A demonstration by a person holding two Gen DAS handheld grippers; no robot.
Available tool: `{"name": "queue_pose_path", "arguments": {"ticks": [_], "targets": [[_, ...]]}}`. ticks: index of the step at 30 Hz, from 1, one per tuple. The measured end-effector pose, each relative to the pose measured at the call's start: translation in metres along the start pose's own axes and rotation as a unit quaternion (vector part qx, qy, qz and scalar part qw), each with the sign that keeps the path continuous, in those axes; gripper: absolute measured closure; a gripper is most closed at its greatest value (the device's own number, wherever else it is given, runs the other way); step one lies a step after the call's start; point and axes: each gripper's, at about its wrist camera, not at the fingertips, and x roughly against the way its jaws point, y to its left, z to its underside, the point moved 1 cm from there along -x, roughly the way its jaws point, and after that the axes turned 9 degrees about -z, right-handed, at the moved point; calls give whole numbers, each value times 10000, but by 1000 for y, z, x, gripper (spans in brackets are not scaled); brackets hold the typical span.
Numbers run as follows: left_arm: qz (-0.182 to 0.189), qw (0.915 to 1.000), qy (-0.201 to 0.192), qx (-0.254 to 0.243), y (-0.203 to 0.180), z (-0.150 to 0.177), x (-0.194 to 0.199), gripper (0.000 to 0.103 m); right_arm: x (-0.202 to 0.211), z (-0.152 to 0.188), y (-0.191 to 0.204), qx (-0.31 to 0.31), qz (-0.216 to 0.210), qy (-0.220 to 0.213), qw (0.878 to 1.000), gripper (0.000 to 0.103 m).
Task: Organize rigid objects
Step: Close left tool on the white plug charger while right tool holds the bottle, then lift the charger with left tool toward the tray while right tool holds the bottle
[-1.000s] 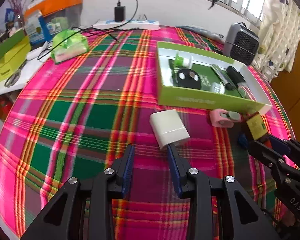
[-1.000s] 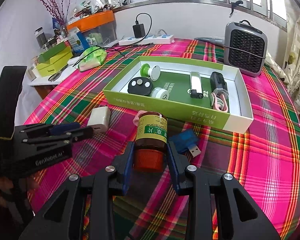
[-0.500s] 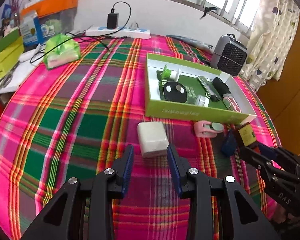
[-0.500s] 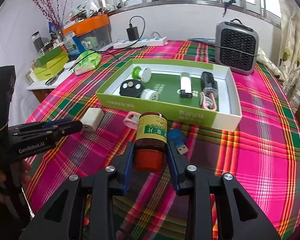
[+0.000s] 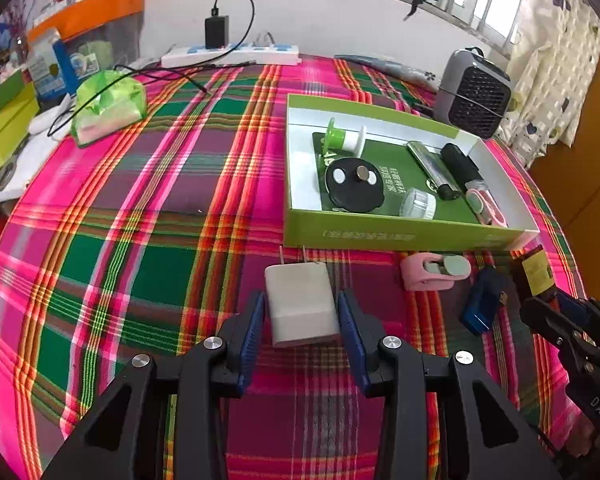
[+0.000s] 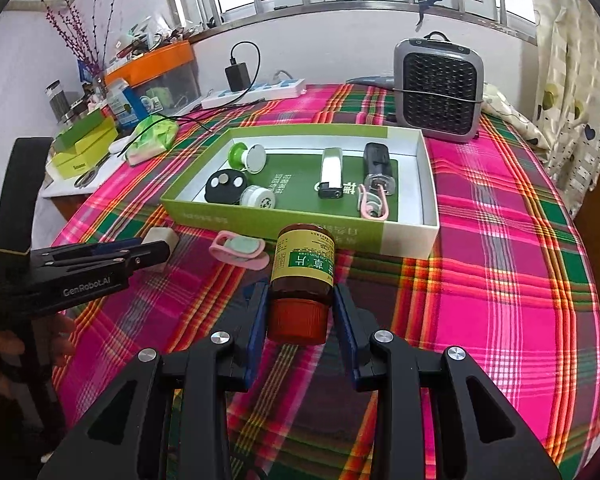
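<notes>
On plaid cloth [image 5: 148,208], left gripper [image 5: 302,320] released astride white charger [image 5: 300,304]; only right view: right gripper [image 6: 300,312] grasping bottle [image 6: 302,268].

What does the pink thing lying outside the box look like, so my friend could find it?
Find the green box on the plaid cloth. Just in front of its long side, on the cloth, lies a pink clip with a pale round disc on it, between the white charger and the blue USB stick. A second pink clip lies inside the box; this one is outside.

Grey fan heater [image 6: 438,90] beside the curtain [image 6: 572,92]; power strip [image 5: 230,53]; possibly a green tissue pack [image 5: 108,106].
</notes>
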Motion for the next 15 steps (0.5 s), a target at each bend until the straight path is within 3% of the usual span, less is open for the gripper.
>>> {"name": "queue_pose_path", "arguments": {"ticks": [15], "targets": [[-168,9993,-229,-246,-6,0,-5,66,-7,0,-13,-77,164,123,9998,69]]}}
